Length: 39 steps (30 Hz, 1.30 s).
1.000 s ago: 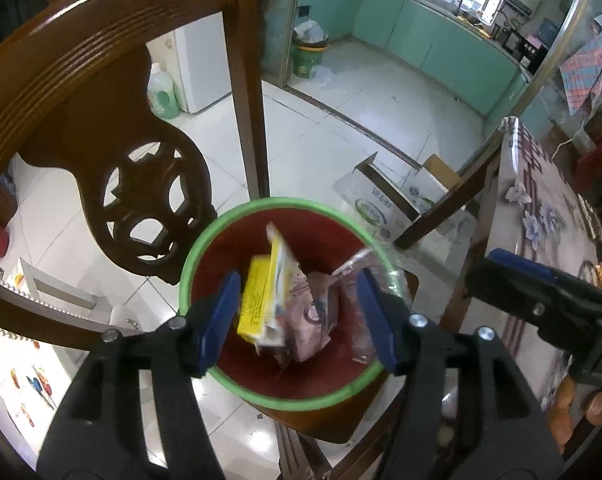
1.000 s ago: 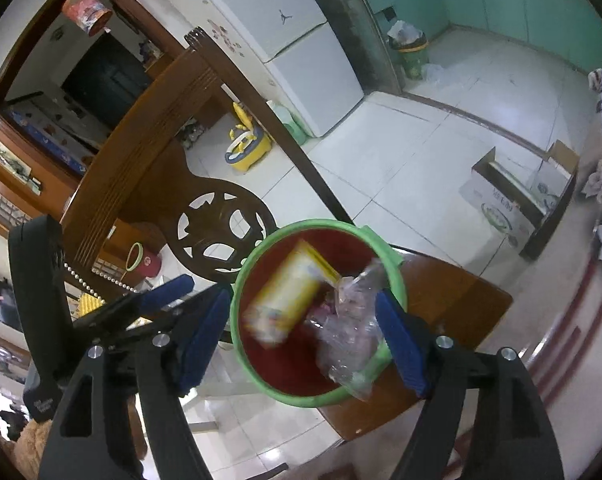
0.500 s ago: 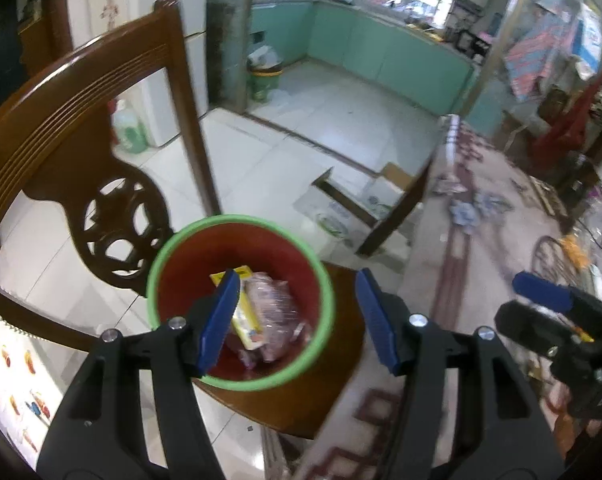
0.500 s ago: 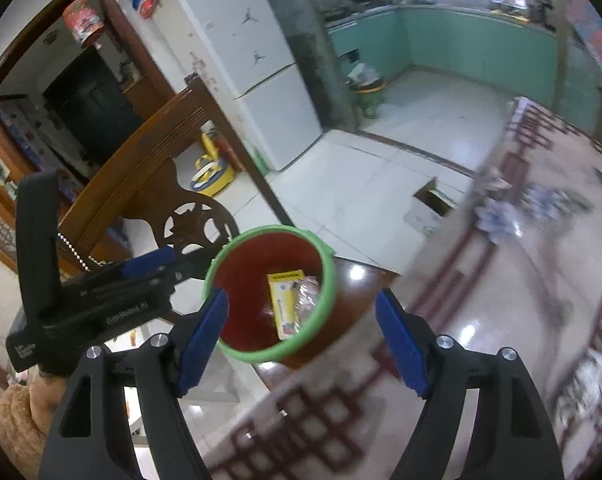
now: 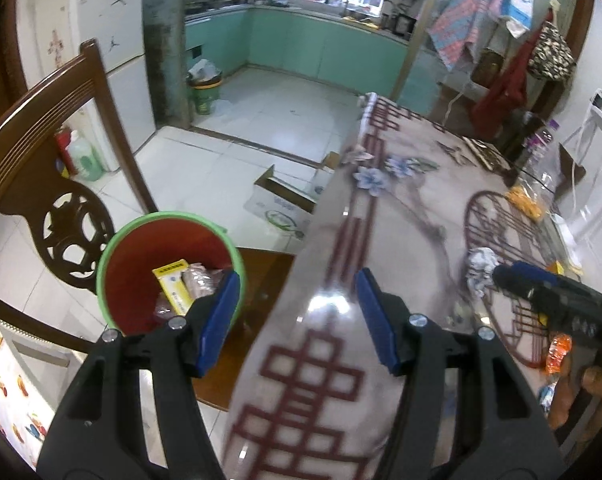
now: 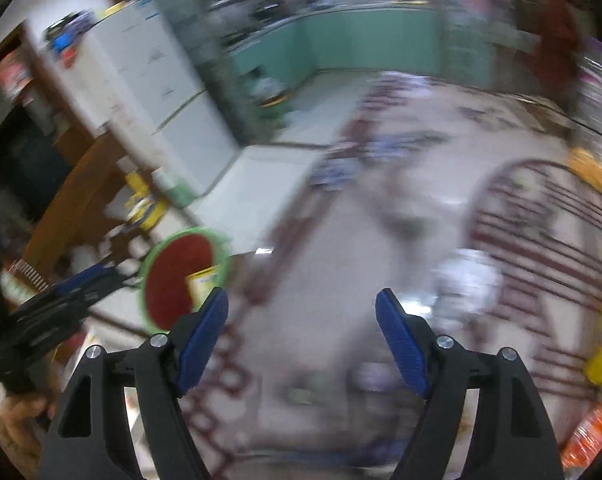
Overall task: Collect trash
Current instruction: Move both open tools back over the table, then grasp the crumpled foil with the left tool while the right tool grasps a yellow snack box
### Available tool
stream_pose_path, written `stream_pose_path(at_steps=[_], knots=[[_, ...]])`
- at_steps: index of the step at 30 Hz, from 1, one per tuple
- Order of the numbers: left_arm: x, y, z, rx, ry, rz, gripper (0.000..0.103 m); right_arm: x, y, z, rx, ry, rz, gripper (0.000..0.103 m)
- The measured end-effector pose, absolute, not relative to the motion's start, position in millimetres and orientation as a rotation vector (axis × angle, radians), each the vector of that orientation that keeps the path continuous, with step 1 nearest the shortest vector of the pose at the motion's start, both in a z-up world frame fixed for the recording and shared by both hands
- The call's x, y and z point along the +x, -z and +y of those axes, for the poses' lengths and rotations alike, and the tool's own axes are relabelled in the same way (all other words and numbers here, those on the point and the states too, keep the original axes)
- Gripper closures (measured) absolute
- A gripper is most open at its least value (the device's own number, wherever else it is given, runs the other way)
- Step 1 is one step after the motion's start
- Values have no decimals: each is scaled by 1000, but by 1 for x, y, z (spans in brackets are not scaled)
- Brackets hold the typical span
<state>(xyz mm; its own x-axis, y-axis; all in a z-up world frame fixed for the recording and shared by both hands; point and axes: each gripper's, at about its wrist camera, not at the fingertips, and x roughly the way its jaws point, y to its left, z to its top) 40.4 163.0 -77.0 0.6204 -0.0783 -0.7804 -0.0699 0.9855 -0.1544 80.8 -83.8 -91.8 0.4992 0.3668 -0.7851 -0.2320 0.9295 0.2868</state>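
In the left wrist view, the empty, parted left gripper (image 5: 295, 316) has been swung from above the red bin (image 5: 169, 268), now holding wrappers, to the patterned table (image 5: 401, 240). In the blurred right wrist view, the wide, empty right gripper (image 6: 301, 332) is turned toward crumpled white trash (image 6: 467, 284), probably next.

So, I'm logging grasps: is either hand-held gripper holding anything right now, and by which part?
Nothing is held. The left hand-held gripper and right hand-held gripper both stand open, empty, over the table.

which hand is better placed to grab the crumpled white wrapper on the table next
Probably the right. The right gripper sits open beside the crumpled wrapper on the table. The left gripper, also open and empty, hangs at the table's edge near the bin.
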Motion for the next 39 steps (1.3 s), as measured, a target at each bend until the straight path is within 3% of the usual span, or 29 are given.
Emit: stream_pose_path(at_steps=[9, 16, 28, 39], knots=[[51, 79, 102, -132, 90, 918, 45, 78, 105, -278, 261, 126, 983, 28], [66, 89, 36, -114, 197, 951, 45, 74, 126, -354, 341, 225, 1045, 28], [124, 143, -80, -13, 356, 1060, 45, 95, 168, -381, 331, 197, 1159, 27], [161, 177, -106, -30, 360, 1157, 45, 109, 184, -383, 367, 140, 1194, 27]])
